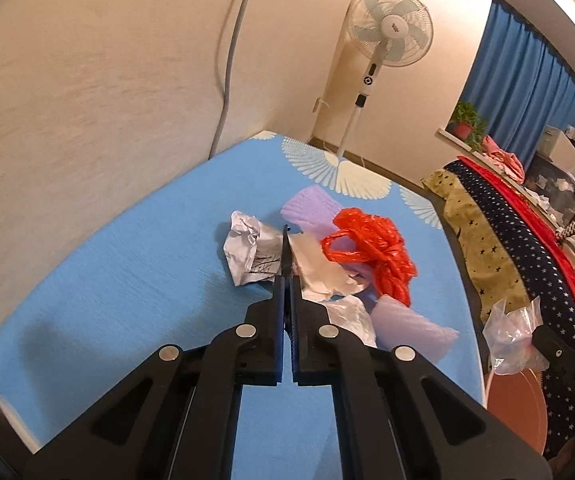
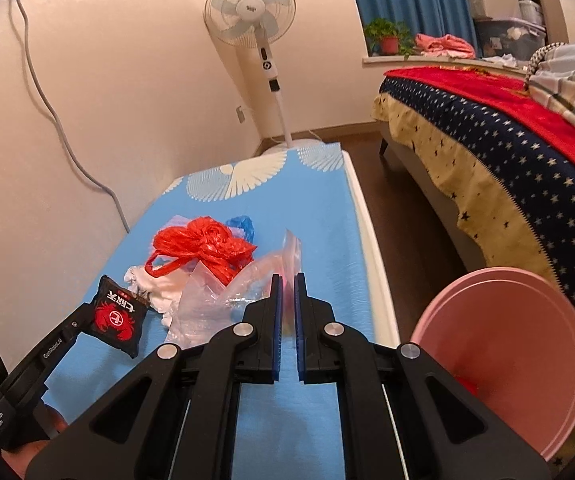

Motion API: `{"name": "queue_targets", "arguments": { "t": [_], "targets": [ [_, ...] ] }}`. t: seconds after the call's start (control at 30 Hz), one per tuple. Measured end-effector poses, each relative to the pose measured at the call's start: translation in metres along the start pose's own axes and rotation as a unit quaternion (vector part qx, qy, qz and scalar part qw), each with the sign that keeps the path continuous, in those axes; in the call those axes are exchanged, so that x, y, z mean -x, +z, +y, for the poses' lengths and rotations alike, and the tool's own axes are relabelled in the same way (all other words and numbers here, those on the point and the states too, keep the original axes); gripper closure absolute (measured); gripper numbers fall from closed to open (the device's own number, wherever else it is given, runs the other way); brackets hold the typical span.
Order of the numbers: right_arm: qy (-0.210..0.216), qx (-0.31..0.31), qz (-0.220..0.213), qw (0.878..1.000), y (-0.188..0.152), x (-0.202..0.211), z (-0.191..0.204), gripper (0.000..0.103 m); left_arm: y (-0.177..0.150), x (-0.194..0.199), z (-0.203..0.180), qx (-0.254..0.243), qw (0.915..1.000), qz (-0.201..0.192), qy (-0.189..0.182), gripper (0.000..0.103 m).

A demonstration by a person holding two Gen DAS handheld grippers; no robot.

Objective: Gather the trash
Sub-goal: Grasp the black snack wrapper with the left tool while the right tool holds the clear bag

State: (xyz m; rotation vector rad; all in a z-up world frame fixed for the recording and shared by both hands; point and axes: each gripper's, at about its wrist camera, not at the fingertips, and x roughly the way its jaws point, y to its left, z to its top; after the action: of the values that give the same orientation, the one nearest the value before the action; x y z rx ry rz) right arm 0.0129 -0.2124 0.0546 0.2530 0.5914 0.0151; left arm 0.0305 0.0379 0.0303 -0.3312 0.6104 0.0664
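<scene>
So here's where I'm at: my left hand-held gripper (image 1: 286, 256) has its jaws pressed together on a small black snack packet with a red crab printed on it (image 2: 116, 317) — from the right wrist view the packet hangs off the fingertips, lifted clear of the light blue tabletop with white fan patterns (image 1: 127, 280). From the left wrist view the packet is edge-on, so it's just a thin dark sliver between the pads.

My right hand-held gripper (image 2: 286, 280) is closed on a crinkly clear plastic zip bag (image 2: 223, 296), pinching its edge; the bag bunches out to the left of the fingers. In the left wrist view that same bag dangles off to the right, past the tabletop edge.

Left on the tabletop: a crumpled white paper ball with dark scribbles (image 1: 247, 252), a scrunched red plastic carrier bag (image 1: 371, 252), some wadded white tissue (image 1: 323, 272) just beside it, and pale purple foam sheets (image 1: 311, 208) underneath. They're all bunched together in the middle.

The round pink plastic bin (image 2: 503, 360) sits on the floor to the right of the tabletop, beside the bed with the star-print navy cover (image 2: 507, 128) — something red is lying inside it, can't tell what.
</scene>
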Motion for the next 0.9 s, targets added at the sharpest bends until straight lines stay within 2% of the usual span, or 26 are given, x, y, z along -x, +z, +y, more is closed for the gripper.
{"name": "queue_targets", "arguments": {
  "t": [0.43, 0.9],
  "targets": [
    [-0.024, -0.004, -0.040, 0.999, 0.006, 0.050, -0.012, 0.097, -0.005, 0.037, -0.022, -0.045, 0.9983, -0.010, -0.036, 0.101],
    [-0.048, -0.003, -0.058, 0.997, 0.010, 0.067, -0.017, 0.097, -0.012, 0.046, -0.042, -0.081, 0.9944, -0.007, -0.067, 0.101]
  ]
}}
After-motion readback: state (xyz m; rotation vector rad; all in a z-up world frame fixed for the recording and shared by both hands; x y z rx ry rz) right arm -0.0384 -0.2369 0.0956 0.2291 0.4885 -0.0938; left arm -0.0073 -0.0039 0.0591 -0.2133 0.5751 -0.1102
